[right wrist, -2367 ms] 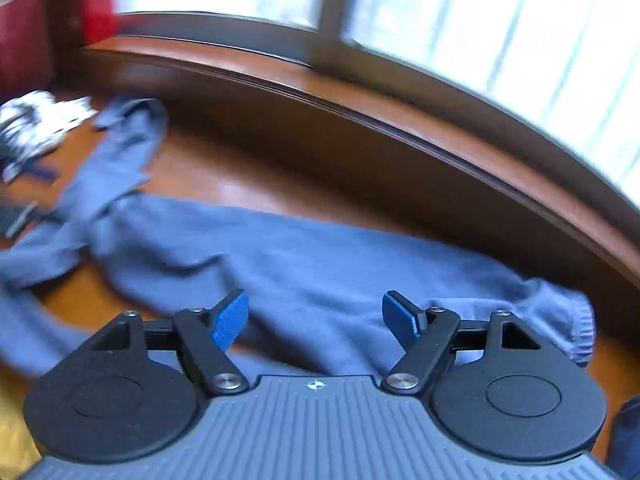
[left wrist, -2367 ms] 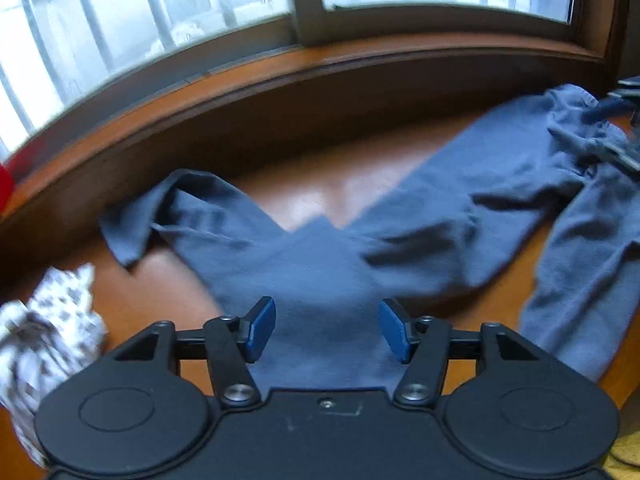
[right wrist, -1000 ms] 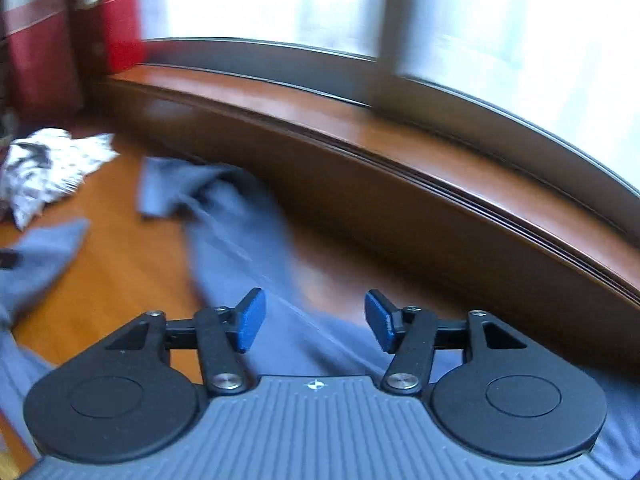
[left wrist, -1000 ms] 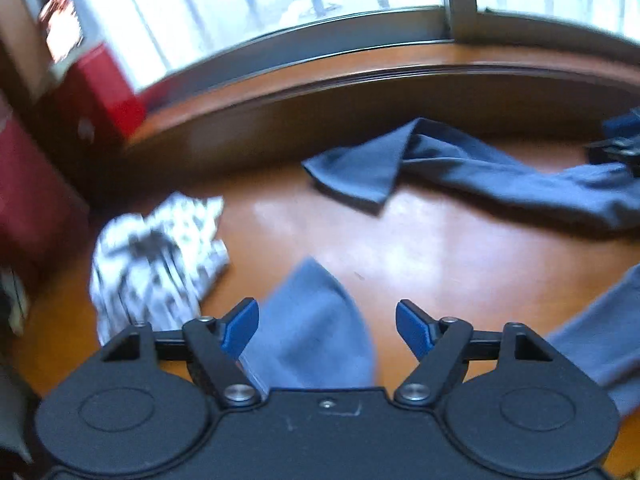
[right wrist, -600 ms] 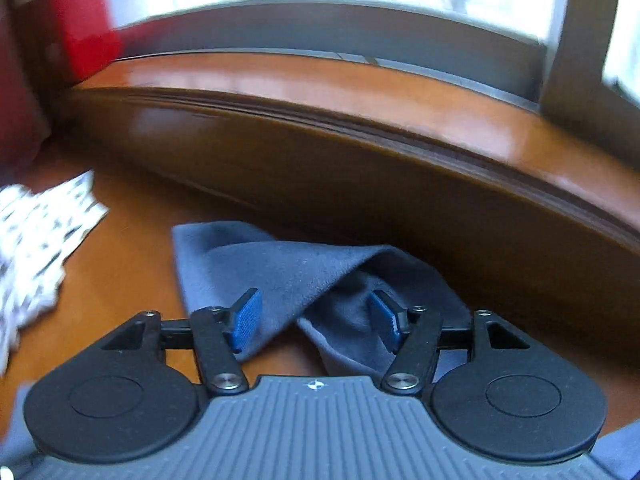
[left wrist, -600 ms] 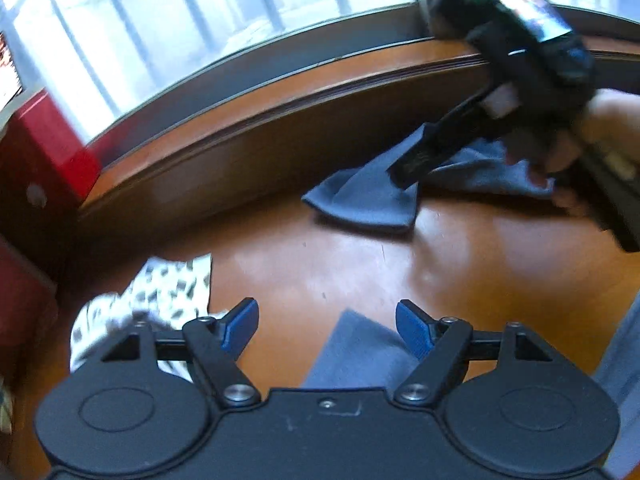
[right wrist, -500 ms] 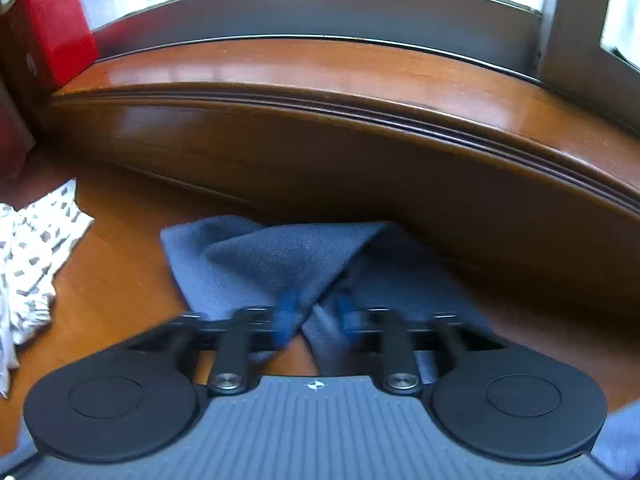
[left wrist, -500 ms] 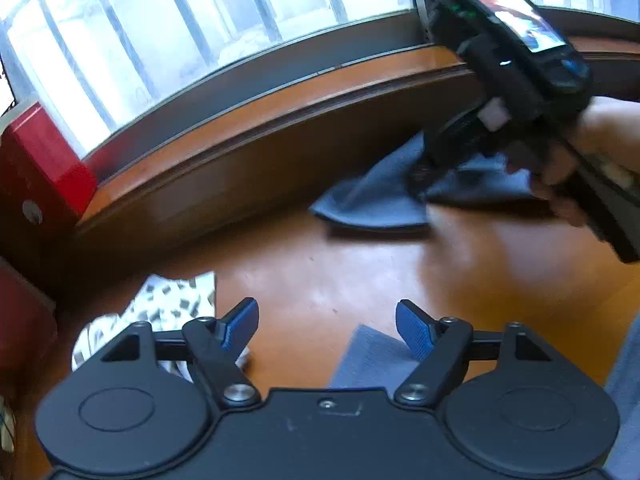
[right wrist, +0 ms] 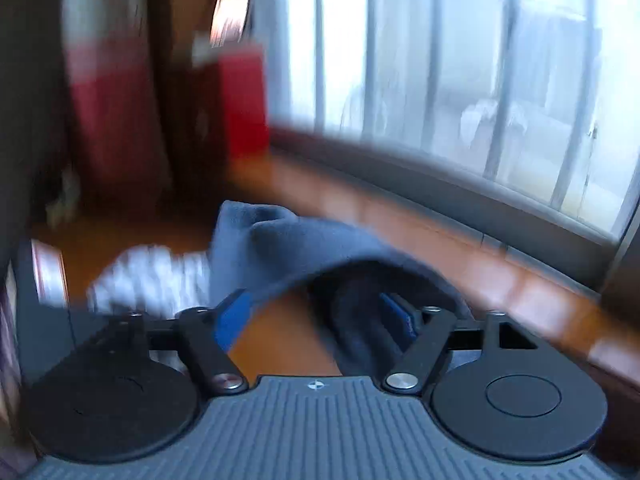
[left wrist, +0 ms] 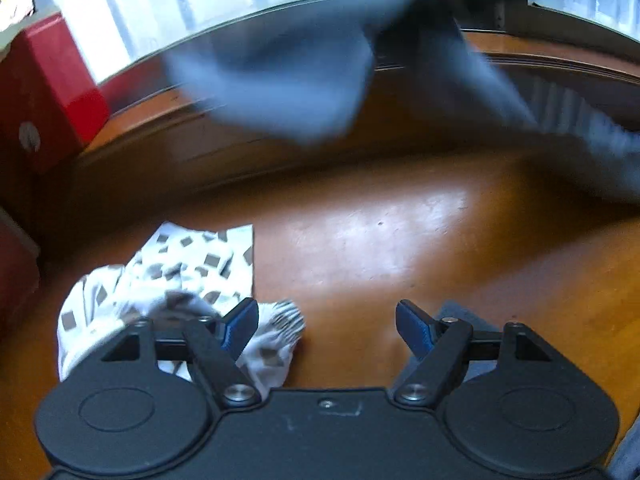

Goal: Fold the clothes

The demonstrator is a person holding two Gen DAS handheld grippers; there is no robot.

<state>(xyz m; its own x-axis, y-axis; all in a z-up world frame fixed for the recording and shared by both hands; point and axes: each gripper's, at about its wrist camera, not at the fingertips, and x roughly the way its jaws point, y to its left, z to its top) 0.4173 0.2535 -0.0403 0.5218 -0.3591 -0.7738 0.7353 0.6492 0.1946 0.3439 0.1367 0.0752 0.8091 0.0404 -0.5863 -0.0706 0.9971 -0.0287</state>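
Observation:
The blue garment (left wrist: 288, 80) is up in the air, blurred, across the top of the left wrist view. In the right wrist view one end of the blue garment (right wrist: 320, 240) drapes over and between the fingers of my right gripper (right wrist: 316, 312). Its jaws are opening and stand wide, with cloth hanging against the right finger. My left gripper (left wrist: 326, 320) is open low over the wooden surface (left wrist: 380, 232), nothing between its pads. Another corner of the blue garment (left wrist: 460, 312) lies under its right finger.
A white cloth with dark squares (left wrist: 172, 276) lies crumpled by the left gripper's left finger and shows as a white cloth (right wrist: 148, 276) in the right wrist view. A red box (left wrist: 52, 92) stands at the left. A raised wooden window sill (left wrist: 540, 52) bounds the far side.
The right gripper shut on the blue garment's end, lifted it off the wood, and its jaws now stand wide again. The left gripper moved closer to the patterned cloth, still open.

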